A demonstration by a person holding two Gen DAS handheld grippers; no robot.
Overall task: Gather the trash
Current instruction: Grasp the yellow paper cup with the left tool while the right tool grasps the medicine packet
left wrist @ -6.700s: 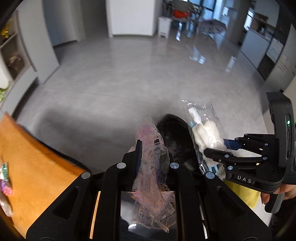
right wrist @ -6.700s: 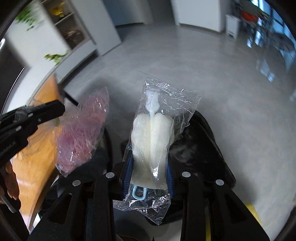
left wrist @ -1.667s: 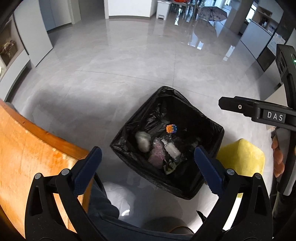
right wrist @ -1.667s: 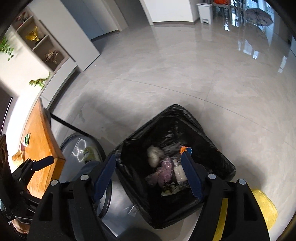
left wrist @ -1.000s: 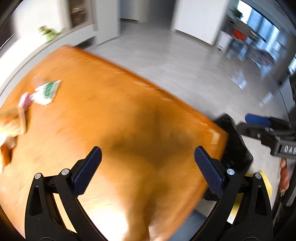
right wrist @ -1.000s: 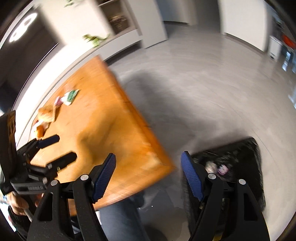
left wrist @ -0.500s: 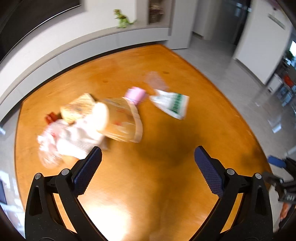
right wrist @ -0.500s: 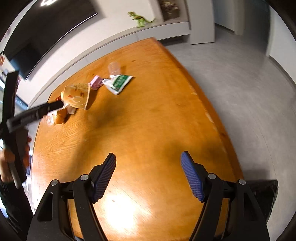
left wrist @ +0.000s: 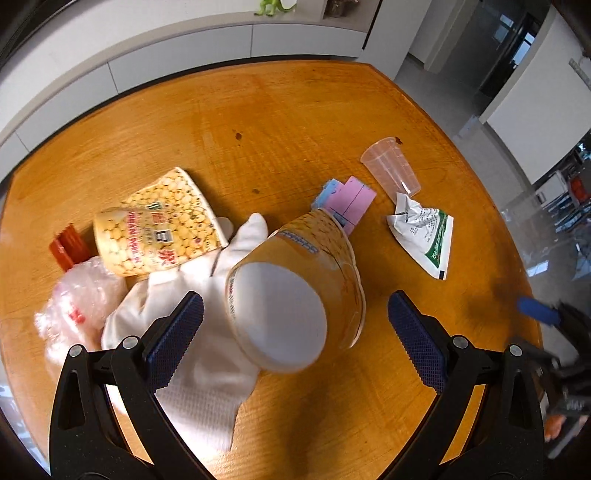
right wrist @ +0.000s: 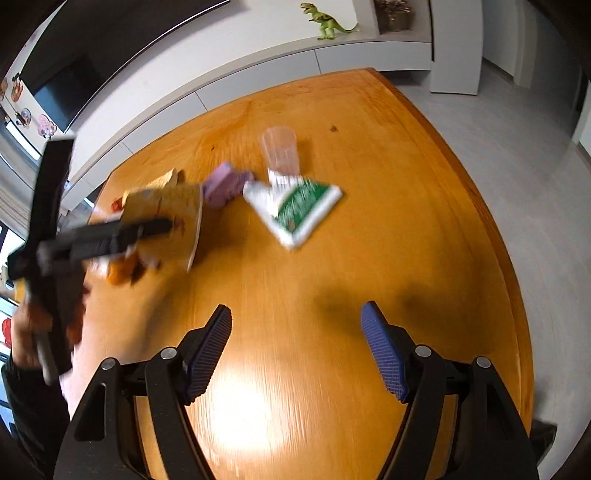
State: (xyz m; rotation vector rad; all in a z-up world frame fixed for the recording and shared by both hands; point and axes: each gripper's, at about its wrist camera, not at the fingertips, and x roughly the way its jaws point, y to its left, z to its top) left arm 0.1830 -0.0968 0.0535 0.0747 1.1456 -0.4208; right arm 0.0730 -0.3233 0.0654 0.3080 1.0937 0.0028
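Note:
Trash lies on the orange wooden table (left wrist: 295, 122). My left gripper (left wrist: 295, 343) is open above a tipped yellow paper bowl (left wrist: 295, 295), which sits between the fingers without touching the pads. Under the bowl lies a white glove (left wrist: 192, 354). Beyond it are a soy-milk cup (left wrist: 159, 229) on its side, a crumpled clear bag (left wrist: 77, 302) and a red wrapper (left wrist: 68, 247). Pink and blue notes (left wrist: 351, 203), a clear plastic cup (left wrist: 391, 171) and a white-green sachet (left wrist: 424, 236) lie to the right. My right gripper (right wrist: 295, 354) hangs open over bare table, short of the sachet (right wrist: 295, 206).
A green toy dinosaur (right wrist: 328, 22) stands on the white ledge behind the table. Grey floor (right wrist: 517, 155) runs past the table's right edge. A dark corner of the bin (right wrist: 543, 432) shows at lower right. A hand (right wrist: 29, 332) holds the blurred left gripper.
Both grippers let their wrappers go into the black bin, then swung open from it over the table. The left one has since reached the trash pile, with the bowl between its fingers.

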